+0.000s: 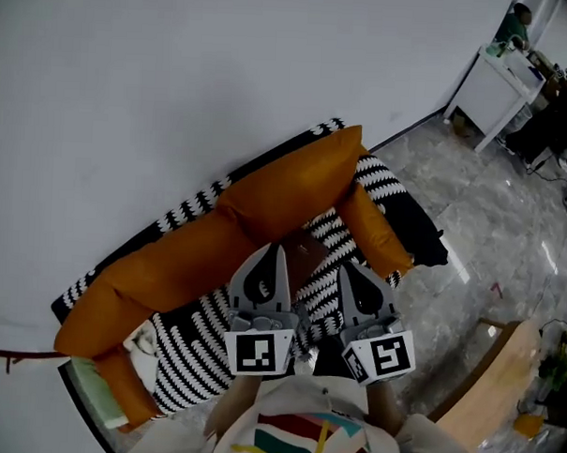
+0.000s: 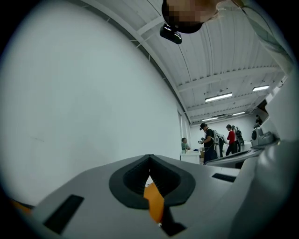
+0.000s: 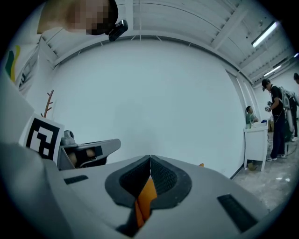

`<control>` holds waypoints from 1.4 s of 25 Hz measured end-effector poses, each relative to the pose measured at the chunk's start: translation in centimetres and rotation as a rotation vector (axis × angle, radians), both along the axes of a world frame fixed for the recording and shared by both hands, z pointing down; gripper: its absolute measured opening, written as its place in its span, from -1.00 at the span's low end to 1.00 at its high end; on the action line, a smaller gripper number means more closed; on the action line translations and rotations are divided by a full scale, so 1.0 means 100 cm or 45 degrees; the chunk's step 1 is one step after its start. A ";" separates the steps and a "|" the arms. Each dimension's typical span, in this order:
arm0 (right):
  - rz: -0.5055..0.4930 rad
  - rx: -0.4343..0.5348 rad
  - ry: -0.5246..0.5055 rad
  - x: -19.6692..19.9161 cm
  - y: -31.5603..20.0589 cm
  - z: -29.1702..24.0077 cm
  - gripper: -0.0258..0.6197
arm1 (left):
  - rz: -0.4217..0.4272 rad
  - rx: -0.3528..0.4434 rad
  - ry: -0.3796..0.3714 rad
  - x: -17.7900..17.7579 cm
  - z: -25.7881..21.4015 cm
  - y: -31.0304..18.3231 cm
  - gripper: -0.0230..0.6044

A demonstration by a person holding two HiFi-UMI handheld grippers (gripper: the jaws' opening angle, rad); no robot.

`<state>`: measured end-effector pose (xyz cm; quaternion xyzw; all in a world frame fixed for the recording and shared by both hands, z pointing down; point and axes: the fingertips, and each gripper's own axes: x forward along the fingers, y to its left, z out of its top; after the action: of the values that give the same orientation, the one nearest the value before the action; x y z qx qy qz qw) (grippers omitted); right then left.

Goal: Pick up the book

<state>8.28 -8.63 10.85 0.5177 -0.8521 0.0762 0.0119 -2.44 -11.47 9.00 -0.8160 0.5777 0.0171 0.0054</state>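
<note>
The brown book (image 1: 306, 257) lay flat on the striped blanket (image 1: 189, 343) over the orange sofa (image 1: 266, 201) seat, at twelve o'clock from the person. It looked stiff and fairly light, best pinched at its near edge, where the soft seat should give under a lower jaw. The left gripper (image 1: 280, 252) and right gripper (image 1: 350, 271) were both closed and empty on either side of it, with an orange cushion (image 1: 372, 234) crowding the book at two o'clock.

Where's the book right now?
In the head view, the brown book lies on the orange sofa's seat, on the striped blanket, just ahead of and between the tips of the left tongs and right tongs.
</note>
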 end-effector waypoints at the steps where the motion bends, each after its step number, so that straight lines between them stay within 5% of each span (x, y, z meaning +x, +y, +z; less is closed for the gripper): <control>1: -0.028 -0.022 -0.003 -0.005 -0.006 0.007 -0.88 | -0.032 -0.021 0.006 -0.006 0.005 -0.003 -0.95; 10: -0.028 -0.238 -0.133 0.004 -0.055 0.115 -0.88 | -0.145 -0.137 -0.118 -0.030 0.095 -0.042 -0.94; 16: -0.013 -0.431 -0.520 0.007 -0.094 0.261 -0.88 | -0.102 -0.152 -0.188 -0.033 0.219 -0.084 -0.95; 21: -0.041 -0.676 -0.780 0.016 -0.082 0.376 -0.84 | -0.078 -0.310 -0.179 -0.018 0.320 -0.065 -0.94; 24: -0.040 -0.795 -1.063 0.017 -0.085 0.430 -0.11 | -0.081 -0.349 -0.192 -0.014 0.358 -0.056 -0.94; 25: -0.047 -0.832 -1.118 0.015 -0.087 0.448 -0.07 | -0.083 -0.355 -0.201 -0.013 0.369 -0.054 -0.95; 31: -0.040 -1.083 -1.141 -0.009 -0.075 0.542 -0.06 | -0.098 -0.420 -0.216 -0.020 0.410 -0.042 -0.94; 35: -0.012 -1.132 -1.130 -0.014 -0.066 0.564 -0.06 | -0.108 -0.417 -0.237 -0.028 0.412 -0.041 -0.94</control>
<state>6.92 -15.22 67.27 0.3786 -0.6650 0.6308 -0.1285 -5.29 -15.61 50.20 -0.7788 0.6038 -0.1530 -0.0735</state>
